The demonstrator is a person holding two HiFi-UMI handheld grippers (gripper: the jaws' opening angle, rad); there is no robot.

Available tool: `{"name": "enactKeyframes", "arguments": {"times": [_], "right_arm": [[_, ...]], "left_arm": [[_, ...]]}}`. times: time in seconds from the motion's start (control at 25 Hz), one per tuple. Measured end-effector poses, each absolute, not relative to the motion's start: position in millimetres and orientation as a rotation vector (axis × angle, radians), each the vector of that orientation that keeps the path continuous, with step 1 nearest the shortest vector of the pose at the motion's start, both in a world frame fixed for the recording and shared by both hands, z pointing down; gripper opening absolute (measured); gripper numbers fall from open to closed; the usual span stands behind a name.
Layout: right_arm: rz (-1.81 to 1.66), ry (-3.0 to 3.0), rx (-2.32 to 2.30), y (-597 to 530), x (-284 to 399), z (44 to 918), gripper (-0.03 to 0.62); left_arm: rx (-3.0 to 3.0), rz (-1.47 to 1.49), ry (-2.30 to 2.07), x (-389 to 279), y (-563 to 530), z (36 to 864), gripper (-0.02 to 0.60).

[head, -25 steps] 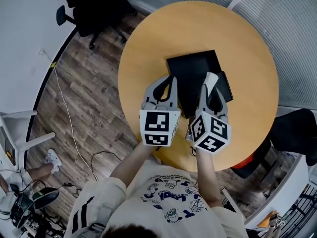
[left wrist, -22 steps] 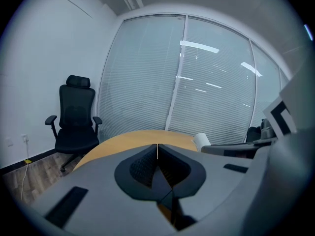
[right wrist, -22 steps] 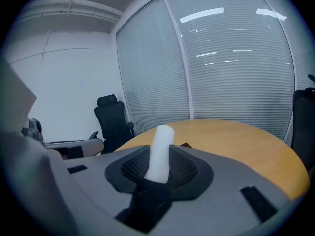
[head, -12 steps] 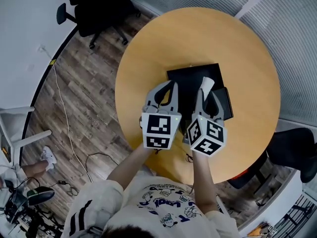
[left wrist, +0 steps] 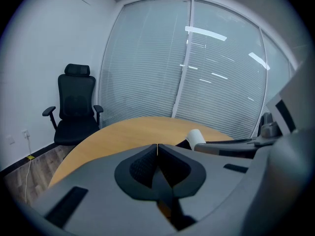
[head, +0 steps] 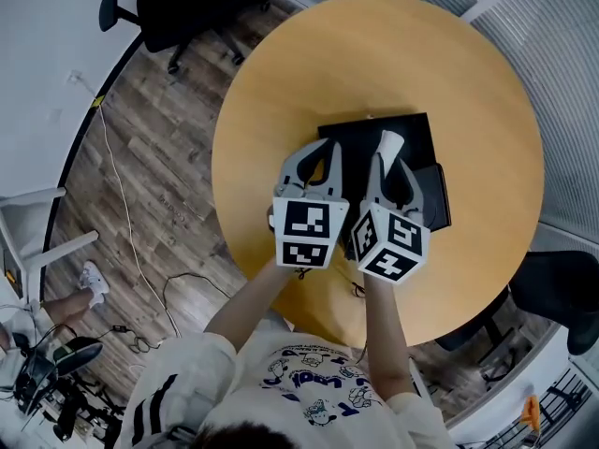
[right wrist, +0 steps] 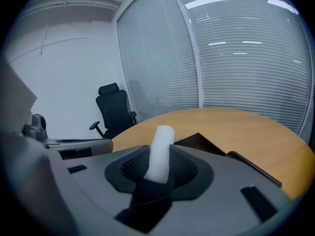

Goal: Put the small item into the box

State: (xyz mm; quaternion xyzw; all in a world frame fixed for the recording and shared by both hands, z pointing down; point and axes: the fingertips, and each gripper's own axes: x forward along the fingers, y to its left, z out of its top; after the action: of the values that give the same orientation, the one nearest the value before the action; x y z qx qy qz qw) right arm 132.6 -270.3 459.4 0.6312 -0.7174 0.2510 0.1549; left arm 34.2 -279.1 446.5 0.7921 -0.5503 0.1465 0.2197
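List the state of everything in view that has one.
left hand-held gripper: shut, nothing between the jaws
right hand-held gripper: shut on white cylinder
white cylinder: held, sticking out past the jaws, not yet in the box
black box: flat on round table, open or closed unclear
office chair: upright, unoccupied, away from the table

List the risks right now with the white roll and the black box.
1. The right gripper pinches the white roll only at its lower end. Most of it sticks out past the jaws, so it may pivot or slip out early.
2. The roll is round: released beside the black box, it could roll across the table.
3. The left gripper, shut and empty, sits close alongside and could nudge the box.
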Motion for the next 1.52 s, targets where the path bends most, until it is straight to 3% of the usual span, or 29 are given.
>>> {"name": "enactKeyframes", "arguments": {"times": [1.12,1.28,1.52], "right_arm": [[0.751,-2.023,1.743,-274,124,487,0.182],[0.665,-2.034,1.805,-272,128,470,0.078],[0.575,-2.051,1.865,-263,126,441,0.048]], "left_arm": [[2.109,0.469,-1.550,20,-285,477,0.018],[2.113,0.460,-1.563,15,-280,469,0.018],[2.147,0.425,-1.578,8,-271,445,0.018]]}}
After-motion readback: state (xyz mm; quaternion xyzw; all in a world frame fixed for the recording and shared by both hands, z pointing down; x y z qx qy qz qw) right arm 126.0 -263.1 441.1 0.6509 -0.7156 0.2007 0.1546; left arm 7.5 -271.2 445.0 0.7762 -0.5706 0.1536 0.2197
